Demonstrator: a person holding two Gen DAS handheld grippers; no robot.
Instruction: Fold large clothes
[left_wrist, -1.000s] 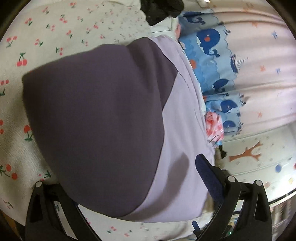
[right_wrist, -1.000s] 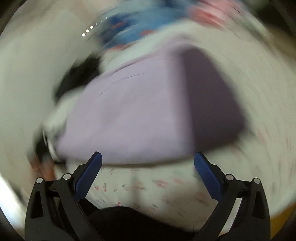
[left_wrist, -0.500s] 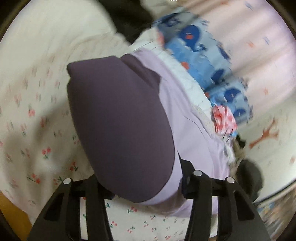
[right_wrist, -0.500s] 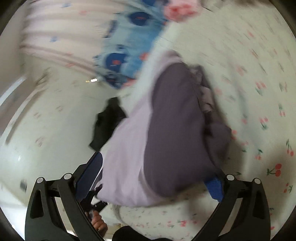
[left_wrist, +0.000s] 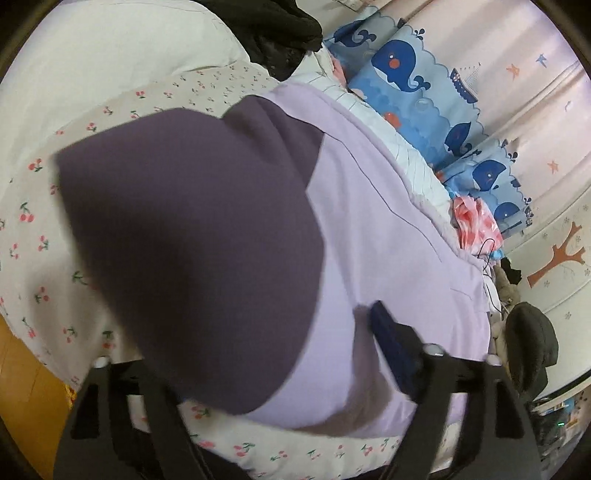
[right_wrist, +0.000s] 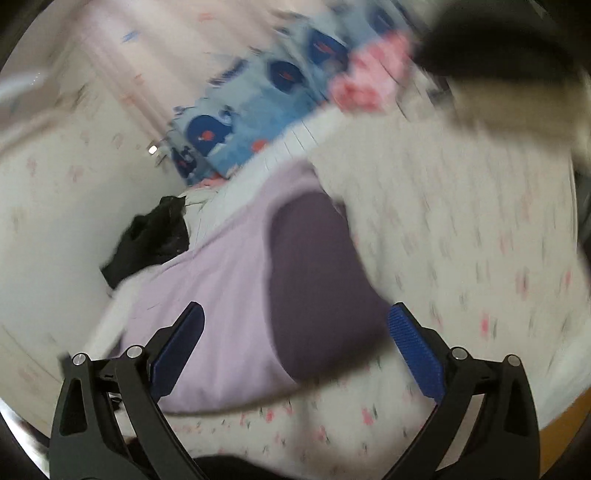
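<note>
A folded garment (left_wrist: 388, 240), lilac with a dark purple panel (left_wrist: 203, 240), lies on the cherry-print bed sheet (left_wrist: 37, 258). My left gripper (left_wrist: 266, 343) hovers close over its near edge and its jaws are opening. The blue right pad (left_wrist: 391, 350) stands clear above the lilac cloth; the left pad is hidden under the dark panel. In the blurred right wrist view the same garment (right_wrist: 229, 295) lies between and beyond the fingers of my right gripper (right_wrist: 295, 347). That gripper is open and both its blue pads are free of the cloth.
A blue whale-print cloth (left_wrist: 406, 74) and a pink bundle (left_wrist: 476, 221) lie behind the garment. A black garment (left_wrist: 273, 29) sits at the far corner, a dark rounded object (left_wrist: 528, 343) at the right. Wooden floor (left_wrist: 22, 387) shows past the sheet's edge.
The left jaws narrowed around the garment's near edge half a second ago and have spread wide again. The right gripper has risen and swung, so the garment sits lower and flatter between its fingers.
</note>
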